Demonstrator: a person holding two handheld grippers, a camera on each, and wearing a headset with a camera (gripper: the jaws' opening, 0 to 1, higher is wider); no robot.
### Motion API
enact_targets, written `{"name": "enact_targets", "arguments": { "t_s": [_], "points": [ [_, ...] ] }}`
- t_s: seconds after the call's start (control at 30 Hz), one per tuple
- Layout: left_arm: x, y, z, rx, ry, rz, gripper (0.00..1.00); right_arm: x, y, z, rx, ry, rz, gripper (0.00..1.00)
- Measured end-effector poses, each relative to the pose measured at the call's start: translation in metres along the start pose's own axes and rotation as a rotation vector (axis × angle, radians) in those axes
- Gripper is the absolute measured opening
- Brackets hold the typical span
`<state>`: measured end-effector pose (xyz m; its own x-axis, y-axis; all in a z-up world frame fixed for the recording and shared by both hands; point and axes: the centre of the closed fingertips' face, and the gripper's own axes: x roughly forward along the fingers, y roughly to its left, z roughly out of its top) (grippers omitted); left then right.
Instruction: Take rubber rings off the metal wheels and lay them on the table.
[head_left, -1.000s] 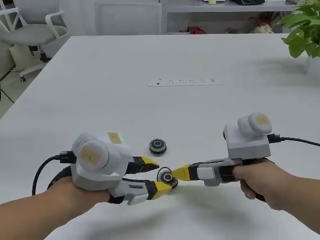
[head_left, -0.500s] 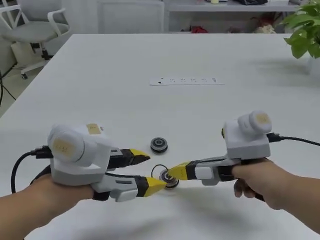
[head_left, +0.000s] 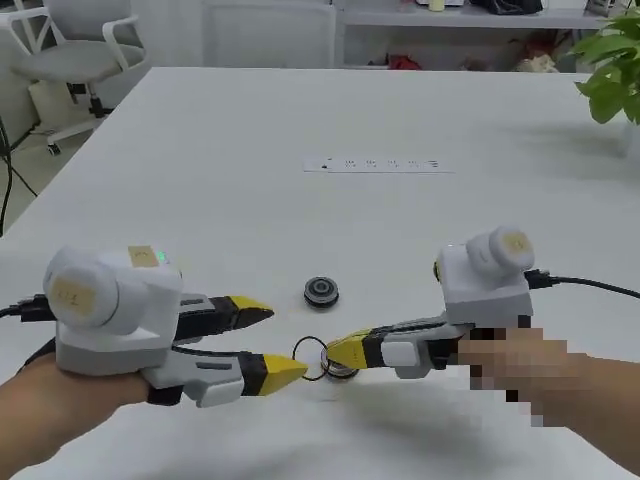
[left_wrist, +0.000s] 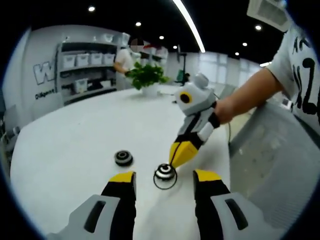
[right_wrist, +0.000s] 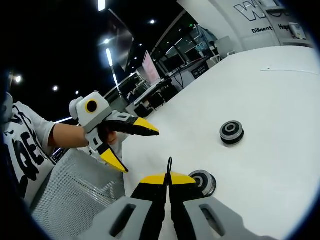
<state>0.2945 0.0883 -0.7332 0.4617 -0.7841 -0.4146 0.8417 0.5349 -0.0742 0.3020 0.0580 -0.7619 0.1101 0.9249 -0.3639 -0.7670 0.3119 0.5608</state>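
Rubber ring (head_left: 310, 358) is hanging free at lower centre, pinched in my shut right claw (head_left: 331, 351). My left claw (head_left: 285, 340) is gaping empty, having backed off the wheel (head_left: 343, 370); the table (head_left: 300, 120) is coming next.

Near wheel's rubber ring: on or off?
Off: the rubber ring stands as a loose loop beside the metal wheel, pinched in the shut right hand-held gripper.

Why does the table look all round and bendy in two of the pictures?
Left gripper view: a fisheye lens bends the table and shelves. Right gripper view: same bend, dark room, and the ring in the right claw looks sharp. Head view: straight edges, even light, soft shadows.
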Motion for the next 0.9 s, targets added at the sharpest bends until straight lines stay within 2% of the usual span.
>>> {"name": "enact_targets", "arguments": {
  "t_s": [0.37, 0.73, 0.9],
  "points": [
    [-0.017, 0.002, -0.006, -0.015, -0.003, 0.025, 0.48, 0.013, 0.011, 0.002, -0.039, 0.009, 0.036, 0.0],
    [-0.028, 0.005, -0.01, -0.019, -0.002, 0.044, 0.5, 0.026, 0.021, -0.006, -0.037, 0.044, 0.071, 0.0],
    [-0.03, 0.003, -0.012, -0.021, -0.001, 0.045, 0.53, 0.032, 0.023, -0.011, -0.042, 0.064, 0.08, 0.0]
  ]
}}
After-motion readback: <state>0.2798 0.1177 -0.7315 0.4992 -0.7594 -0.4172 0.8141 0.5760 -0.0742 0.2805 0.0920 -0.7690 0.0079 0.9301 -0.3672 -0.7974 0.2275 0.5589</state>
